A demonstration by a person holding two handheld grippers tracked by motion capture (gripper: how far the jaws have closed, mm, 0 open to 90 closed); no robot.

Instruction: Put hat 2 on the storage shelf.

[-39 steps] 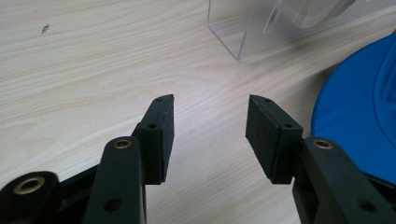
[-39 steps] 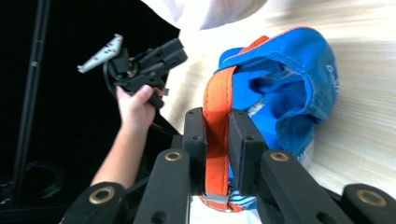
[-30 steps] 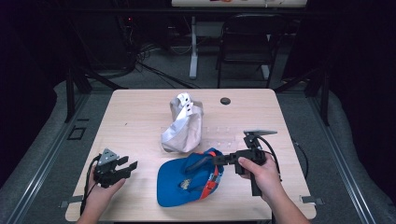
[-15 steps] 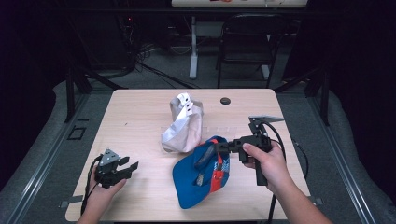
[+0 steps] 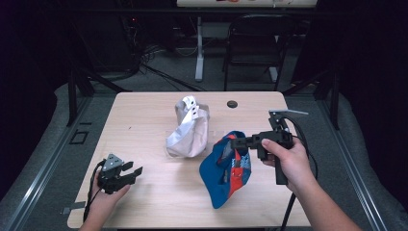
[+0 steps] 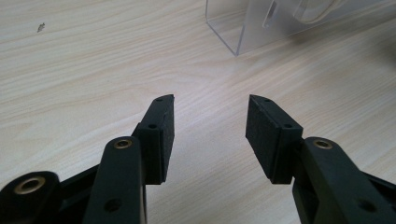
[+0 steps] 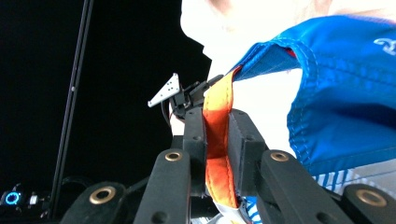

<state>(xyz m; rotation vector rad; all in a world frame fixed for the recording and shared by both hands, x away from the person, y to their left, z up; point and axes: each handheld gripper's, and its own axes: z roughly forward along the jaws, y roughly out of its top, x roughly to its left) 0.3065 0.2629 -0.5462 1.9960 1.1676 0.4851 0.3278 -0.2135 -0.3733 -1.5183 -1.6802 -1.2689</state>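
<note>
Right claw (image 5: 236, 143), clamped on the blue cap (image 5: 226, 171), has lifted it higher; left claw (image 5: 135, 173) stays apart.

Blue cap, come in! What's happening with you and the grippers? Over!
Right gripper shut on blue cap by its orange strap, cap hanging above table. Left gripper open, empty. Grey cap sits close beside it.

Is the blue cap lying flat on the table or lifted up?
Lifted by one edge. The right gripper is shut on the blue cap's orange strap, and the cap hangs down toward the table.
</note>
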